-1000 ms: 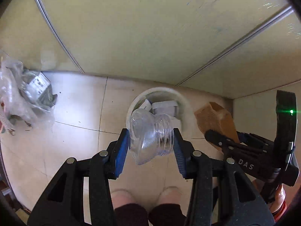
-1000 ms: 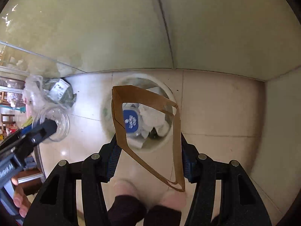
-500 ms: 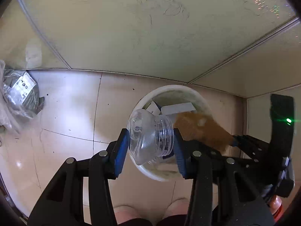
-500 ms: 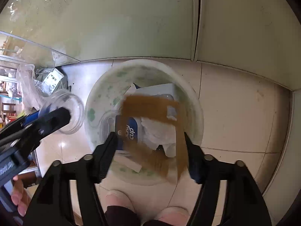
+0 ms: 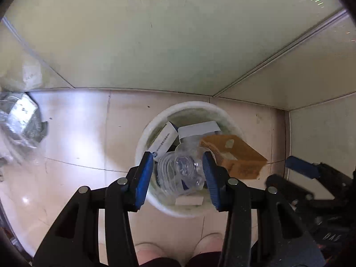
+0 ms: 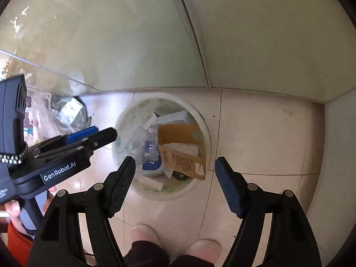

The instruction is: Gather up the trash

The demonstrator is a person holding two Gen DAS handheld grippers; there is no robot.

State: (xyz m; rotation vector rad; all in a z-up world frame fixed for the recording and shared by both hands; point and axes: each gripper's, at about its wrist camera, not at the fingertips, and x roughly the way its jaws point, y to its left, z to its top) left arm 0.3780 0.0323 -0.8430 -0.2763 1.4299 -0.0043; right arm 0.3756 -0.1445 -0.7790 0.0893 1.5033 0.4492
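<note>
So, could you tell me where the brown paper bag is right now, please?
The brown paper bag lies inside the white bin, on its right side in both wrist views, beside the crumpled clear plastic bottle and clear of the open right gripper.

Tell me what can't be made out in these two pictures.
- Bin bottom: both views, buried under trash.
- Print on the brown bag: right view, too small.
- Plastic-wrapped bundle by the wall: left view, blurred and cut by the edge.
- Whether the left gripper grips the clear bottle: left view, bottle blurred.

Glossy floor tiles (image 5: 73, 138), a clear plastic bottle (image 5: 180, 173), matt brown paper bag (image 6: 180, 144), white plastic bin (image 6: 207, 133).
</note>
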